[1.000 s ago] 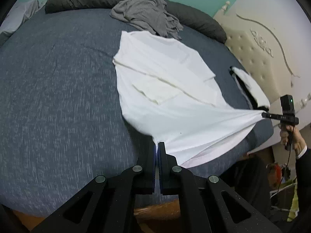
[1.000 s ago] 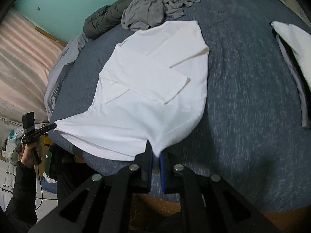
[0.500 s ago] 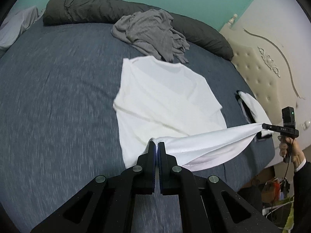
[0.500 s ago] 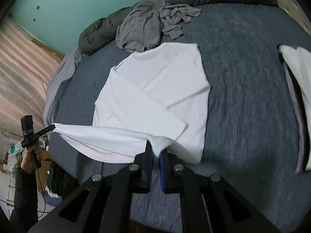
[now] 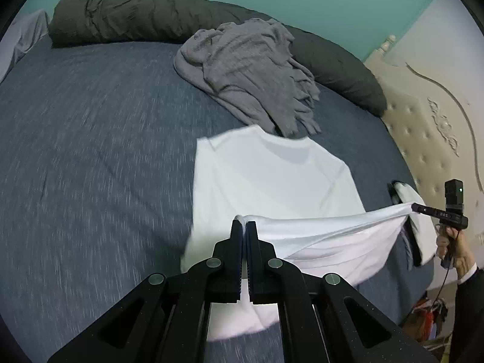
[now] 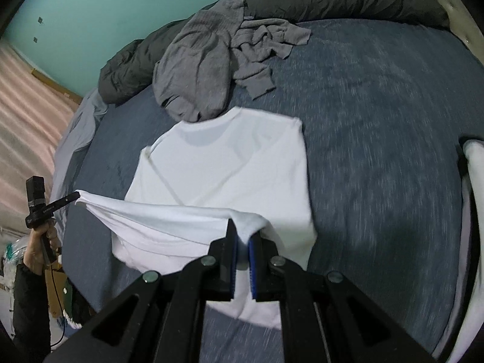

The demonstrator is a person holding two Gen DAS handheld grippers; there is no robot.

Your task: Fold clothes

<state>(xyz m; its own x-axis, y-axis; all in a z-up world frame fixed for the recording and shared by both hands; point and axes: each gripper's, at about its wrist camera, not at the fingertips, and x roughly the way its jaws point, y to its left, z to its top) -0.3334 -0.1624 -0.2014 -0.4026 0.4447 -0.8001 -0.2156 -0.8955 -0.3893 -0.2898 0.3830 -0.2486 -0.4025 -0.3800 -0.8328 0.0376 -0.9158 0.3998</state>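
A white shirt (image 5: 272, 175) (image 6: 230, 163) lies on the dark blue bed, collar end toward the far side. Its near hem is lifted off the bed and stretched taut between my two grippers, hanging over the lower part of the shirt. My left gripper (image 5: 244, 225) is shut on one hem corner; it also shows at the left of the right wrist view as the left gripper (image 6: 77, 195). My right gripper (image 6: 242, 236) is shut on the other hem corner, and appears in the left wrist view as the right gripper (image 5: 414, 207), held by a hand (image 5: 450, 242).
A crumpled grey garment (image 5: 251, 69) (image 6: 211, 63) lies just beyond the shirt's collar. A dark duvet (image 5: 127, 12) runs along the far bed edge by the teal wall. A folded white and dark pile (image 6: 475, 163) sits at the bed's right; a cream headboard (image 5: 429, 115) stands beyond.
Both grippers have carried the lifted hem forward over the shirt toward the collar. The folded sleeves are now covered by the raised hem, and the grey garment looms closer.
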